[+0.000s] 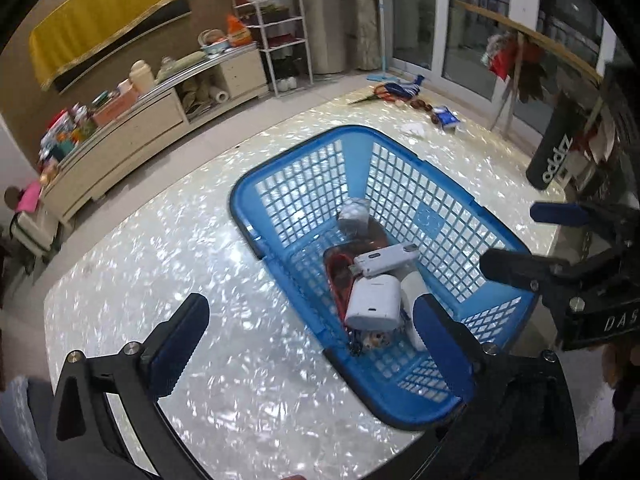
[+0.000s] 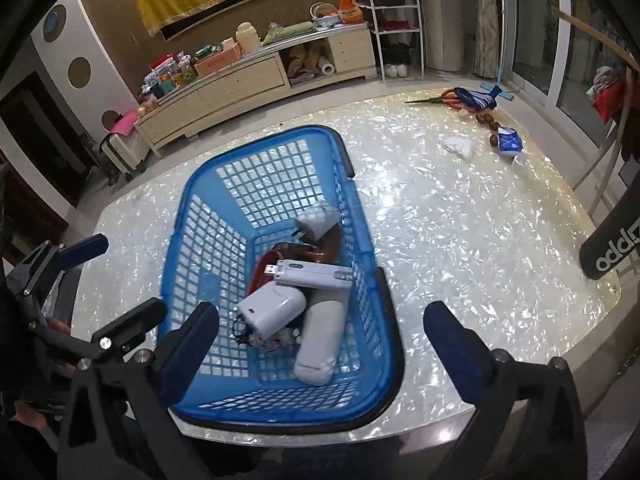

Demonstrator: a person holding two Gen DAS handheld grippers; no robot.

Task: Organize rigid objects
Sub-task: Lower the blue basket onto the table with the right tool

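Pearly glossy table (image 2: 460, 216) bears latticed plastic basket (image 2: 192, 240).

Two wrist cameras, both tipped steeply down over the table.

The left wrist view looks past its own fingers (image 1: 182, 344) from the near left, the blue basket (image 1: 248, 204) lying right of centre; the right wrist view hangs closer above the same basket (image 2: 176, 264) (its rim nearly underfoot). Both share the basket, the pearly tabletop (image 1: 160, 264), the cabinet along the far wall (image 2: 240, 80), and each catches the other gripper at its edge.
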